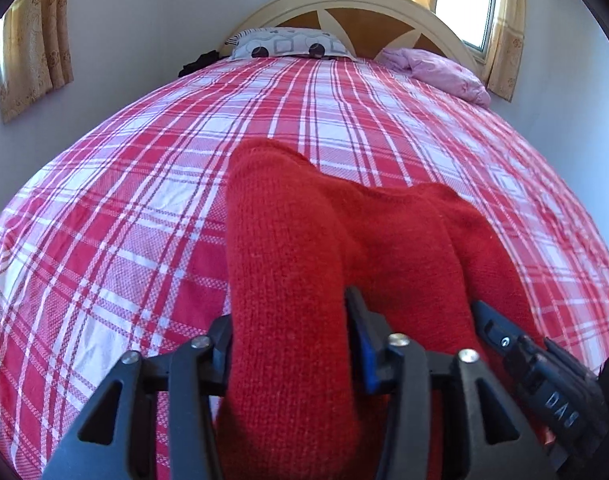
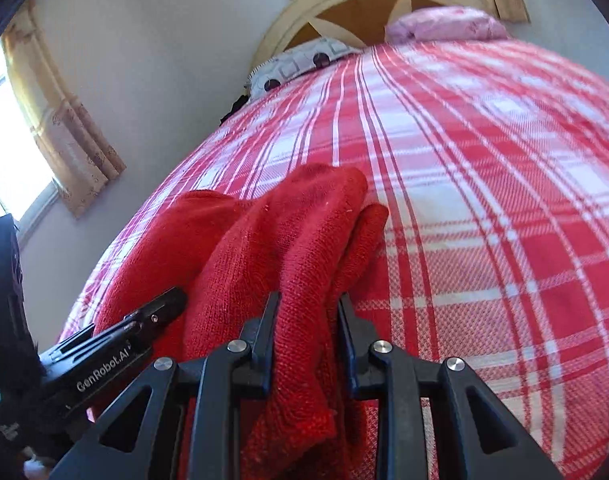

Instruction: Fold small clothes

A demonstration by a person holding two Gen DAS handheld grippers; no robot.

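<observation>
A red knitted garment [image 1: 288, 240] lies bunched on the red-and-white plaid bedsheet [image 1: 104, 240]. My left gripper [image 1: 290, 320] has a thick fold of it filling the gap between its fingers and touching both. At the lower right of the left wrist view, the right gripper [image 1: 544, 368] reaches into the same garment. In the right wrist view the red garment [image 2: 288, 232] is folded over itself. My right gripper [image 2: 306, 320] is shut on a narrower fold of it. The left gripper [image 2: 104, 344] shows at the lower left, its tip against the knit.
A patterned grey pillow [image 1: 288, 42] and a pink pillow [image 1: 436, 70] lie at the cream headboard [image 1: 364, 0]. A small black item [image 1: 198, 62] sits at the bed's far left corner. White walls and curtained windows [image 2: 64, 120] surround the bed. Plaid sheet [image 2: 484, 200] stretches to the right.
</observation>
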